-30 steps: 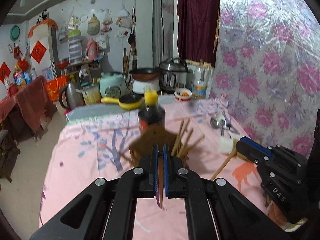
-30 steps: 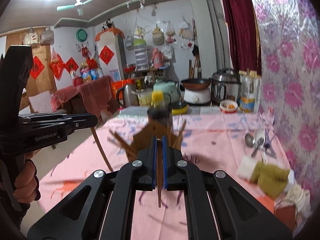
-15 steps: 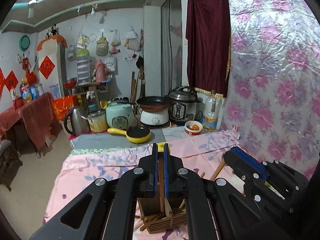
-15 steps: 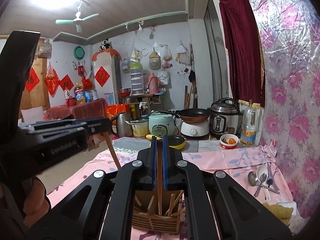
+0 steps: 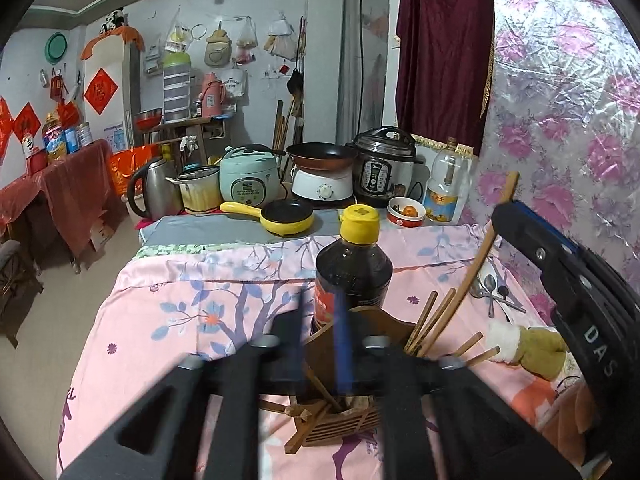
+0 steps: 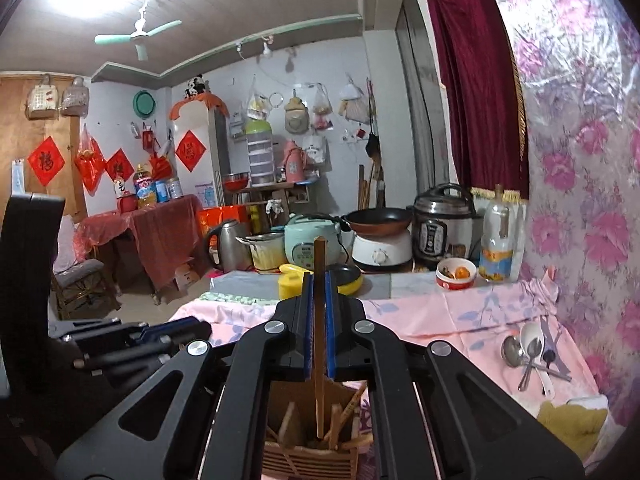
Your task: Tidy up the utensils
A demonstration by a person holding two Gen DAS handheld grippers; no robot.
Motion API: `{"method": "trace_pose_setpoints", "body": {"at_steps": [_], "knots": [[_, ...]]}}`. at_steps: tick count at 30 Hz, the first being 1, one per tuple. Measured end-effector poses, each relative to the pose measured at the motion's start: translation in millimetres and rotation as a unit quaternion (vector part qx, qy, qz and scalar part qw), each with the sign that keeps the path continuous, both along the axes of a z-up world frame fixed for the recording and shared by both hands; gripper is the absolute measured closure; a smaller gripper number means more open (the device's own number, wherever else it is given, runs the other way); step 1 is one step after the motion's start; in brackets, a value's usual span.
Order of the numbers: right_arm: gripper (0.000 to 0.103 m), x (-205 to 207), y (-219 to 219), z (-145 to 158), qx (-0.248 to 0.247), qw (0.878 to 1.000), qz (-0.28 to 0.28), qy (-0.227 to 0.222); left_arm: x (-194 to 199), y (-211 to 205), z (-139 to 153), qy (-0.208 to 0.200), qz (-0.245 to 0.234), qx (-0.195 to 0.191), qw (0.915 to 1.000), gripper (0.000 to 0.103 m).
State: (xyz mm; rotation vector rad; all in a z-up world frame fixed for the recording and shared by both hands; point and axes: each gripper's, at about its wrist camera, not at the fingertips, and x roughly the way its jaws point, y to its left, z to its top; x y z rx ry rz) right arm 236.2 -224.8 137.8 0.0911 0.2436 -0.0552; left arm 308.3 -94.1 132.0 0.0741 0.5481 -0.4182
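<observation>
A wooden utensil holder [image 5: 348, 420] stands on the pink tablecloth, with several chopsticks [image 5: 432, 320] leaning in it. My left gripper [image 5: 320, 340] hangs blurred just above it; its jaws are opening and no chopstick shows between the blue pads. My right gripper [image 6: 319, 320] is shut on one upright chopstick [image 6: 319, 256], whose lower tip hangs over the holder [image 6: 312, 452]. In the left wrist view the right gripper [image 5: 502, 214] comes in from the right with that chopstick [image 5: 480, 256] slanting down towards the holder. The left gripper [image 6: 132, 340] shows dark at the left of the right wrist view.
A dark sauce bottle with a yellow cap [image 5: 354, 268] stands right behind the holder. Spoons [image 6: 528, 352] lie on the cloth at the right, near a green mitten [image 6: 572, 420]. Cookers, a kettle and pans crowd the table's far end [image 5: 320, 176].
The left gripper's jaws have parted and its chopstick has left them. The left gripper has moved in over the holder and lower. The right gripper keeps its chopstick above the holder.
</observation>
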Motion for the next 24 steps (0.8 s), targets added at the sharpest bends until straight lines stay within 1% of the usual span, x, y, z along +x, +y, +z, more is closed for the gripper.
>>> {"method": "trace_pose_setpoints", "body": {"at_steps": [1,2,4,5,6,7,8,9,13,15,16,18,19,20,21,24], "knots": [[0.097,1,3,-2,-0.006,1.000,-0.001,-0.003,-2,2,1,-0.005,0.006,-0.003,1.0000,0.044],[0.097,2,5,-4,-0.007,1.000,0.000,-0.002,-6,5,2,-0.012,0.013,-0.006,0.9998,0.035],[0.096,7,6,-15,-0.005,1.000,0.008,0.012,-10,8,2,-0.015,0.012,-0.007,0.9998,0.032],[0.094,9,7,-21,-0.004,1.000,0.015,0.022,-11,10,1,-0.011,0.010,-0.007,0.9999,0.027],[0.091,9,6,-25,-0.003,0.999,0.015,0.029,-13,12,-1,-0.009,0.015,-0.004,0.9998,0.024],[0.086,7,3,-29,0.002,0.999,0.005,0.034,-14,14,-3,-0.007,0.020,-0.002,0.9998,0.016],[0.076,5,1,-30,0.007,0.999,0.004,0.034,-15,15,-4,-0.006,0.023,-0.001,0.9997,0.011],[0.069,-1,-2,-30,0.012,0.999,0.002,0.032,-17,18,-6,-0.004,0.025,-0.003,0.9997,0.010],[0.060,-27,-4,-22,0.003,1.000,-0.008,0.015,-25,32,-11,0.002,0.043,-0.008,0.9990,0.007],[0.053,-39,-4,-20,-0.004,1.000,-0.012,0.010,-32,39,-12,-0.001,0.057,-0.007,0.9984,0.007],[0.051,-44,-4,-19,-0.004,1.000,-0.013,0.009,-38,43,-14,-0.004,0.065,-0.004,0.9979,0.006],[0.043,-60,-6,-19,-0.003,1.000,-0.021,0.007,-53,47,-18,-0.014,0.080,0.009,0.9967,0.006],[0.041,-65,-9,-20,0.002,1.000,-0.026,0.009,-62,48,-20,-0.022,0.087,0.016,0.9959,0.006],[0.037,-71,-10,-22,0.008,0.999,-0.032,0.012,-72,48,-23,-0.031,0.096,0.024,0.9946,0.006],[0.036,-78,-11,-25,0.012,0.999,-0.040,0.017,-84,49,-26,-0.040,0.107,0.033,0.9929,0.006],[0.028,-102,-9,-36,0.017,0.998,-0.060,0.032,-115,49,-35,-0.055,0.124,0.048,0.9897,0.006]]}}
